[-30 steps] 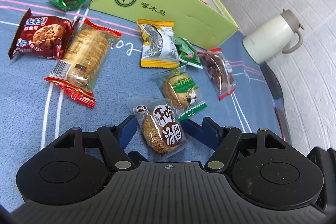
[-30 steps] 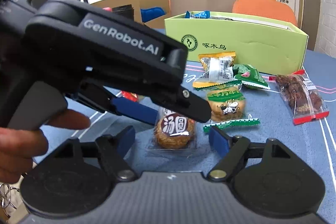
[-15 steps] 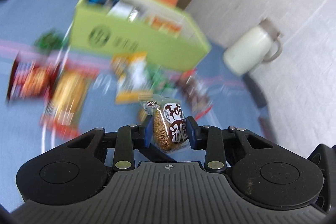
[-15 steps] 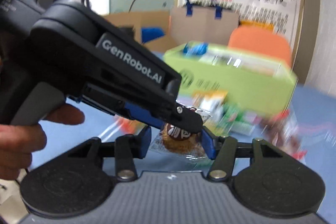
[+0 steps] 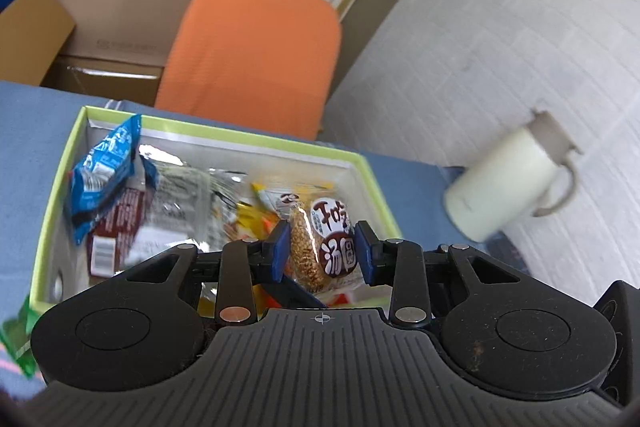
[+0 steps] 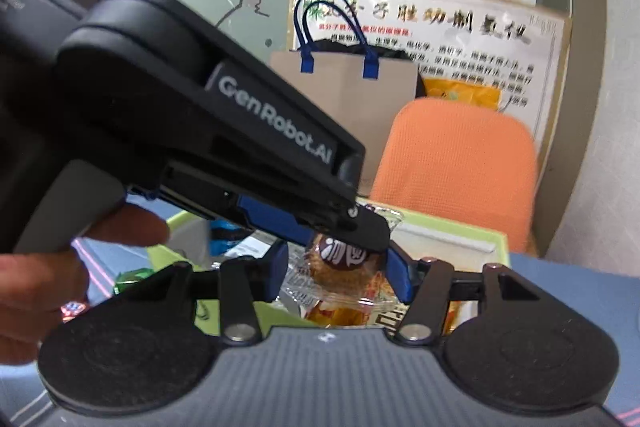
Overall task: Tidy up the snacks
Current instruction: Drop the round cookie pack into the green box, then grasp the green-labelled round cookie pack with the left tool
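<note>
Fingers (image 5: 280, 251) of my left gripper (image 5: 322, 251) pinch the sesame cake packet (image 5: 324, 247) by its sides, and they're easing apart as I watch. On my right gripper (image 6: 338, 273) the fingers bracket that same packet's clear wrapper, touching its edges, opening too. It hangs above the open green box (image 5: 60, 195), over the snacks already inside, with the box sitting on the blue surface (image 5: 24, 131).

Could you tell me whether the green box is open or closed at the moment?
Open: the green box shows no lid, and snack packets lie exposed inside.
</note>
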A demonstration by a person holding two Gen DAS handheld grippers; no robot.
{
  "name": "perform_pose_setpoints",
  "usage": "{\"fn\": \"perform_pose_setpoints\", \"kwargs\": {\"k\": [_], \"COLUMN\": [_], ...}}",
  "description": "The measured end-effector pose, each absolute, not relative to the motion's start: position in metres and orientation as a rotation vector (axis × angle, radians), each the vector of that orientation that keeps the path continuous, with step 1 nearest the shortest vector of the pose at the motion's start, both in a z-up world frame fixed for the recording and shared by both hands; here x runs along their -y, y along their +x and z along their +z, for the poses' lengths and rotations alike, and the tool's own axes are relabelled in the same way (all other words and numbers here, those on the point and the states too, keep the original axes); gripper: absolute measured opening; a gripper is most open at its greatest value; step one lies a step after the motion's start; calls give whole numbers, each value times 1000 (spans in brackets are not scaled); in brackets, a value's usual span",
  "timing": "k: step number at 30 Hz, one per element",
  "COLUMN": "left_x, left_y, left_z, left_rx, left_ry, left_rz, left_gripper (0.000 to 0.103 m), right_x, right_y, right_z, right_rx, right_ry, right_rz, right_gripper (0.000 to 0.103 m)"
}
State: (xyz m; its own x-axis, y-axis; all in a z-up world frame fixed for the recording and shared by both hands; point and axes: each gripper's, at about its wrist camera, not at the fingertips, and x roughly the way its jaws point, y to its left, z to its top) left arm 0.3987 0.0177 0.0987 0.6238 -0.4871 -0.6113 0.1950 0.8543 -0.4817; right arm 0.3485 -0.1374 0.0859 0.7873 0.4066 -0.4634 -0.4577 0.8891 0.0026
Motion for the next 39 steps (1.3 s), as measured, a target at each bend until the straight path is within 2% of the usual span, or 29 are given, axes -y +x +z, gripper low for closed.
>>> {"fn": "perform_pose_setpoints", "kwargs": {"k": [3, 5, 8, 9, 14, 20, 23, 24, 26, 27, 28, 31, 39], "left_x": [-29, -39, -51, -55, -68, -72, -70, -69, -65, -63, -63, -61, -64], "left_y": [413, 407, 380, 366, 298, 248, 241, 241, 239, 238, 236, 230, 229], "left_z": [93, 97, 101, 101, 81, 39, 20, 15, 9, 7, 5, 2, 0], "left_rx": [-793, -755, -711, -703, -726, -874, -960, -988, -997, -1012, -1025, -1008, -1002], "left_ry": [-397, -402, -385, -387, -458, -558, -598, -621, -608, -588, -575, -566, -604], "left_rz": [-370, -367, -377, -391, -434, -419, -469, -473, -483, -458, -437, -443, -453], "left_gripper": [40, 43, 52, 56, 58, 60, 50, 44, 48, 41, 38, 39, 51], "right_x": [153, 166, 177, 176, 139, 87, 77, 74, 69, 69, 70, 79, 72], "right_y": [345, 328, 284, 267, 215, 213, 206, 202, 197, 197, 199, 209, 203], "right_z": [83, 89, 95, 93, 59, 20, 19, 20, 18, 18, 18, 20, 23], "right_rx": [-452, -424, -383, -389, -557, -666, -660, -674, -682, -689, -706, -744, -759], "right_ry": [-61, -41, -40, -51, -134, -256, -317, -310, -288, -269, -246, -145, -178], "right_rz": [429, 407, 396, 402, 478, 483, 493, 518, 536, 533, 531, 531, 504], "right_gripper": [75, 78, 99, 100, 103, 103, 102, 102, 102, 102, 102, 102, 102]}}
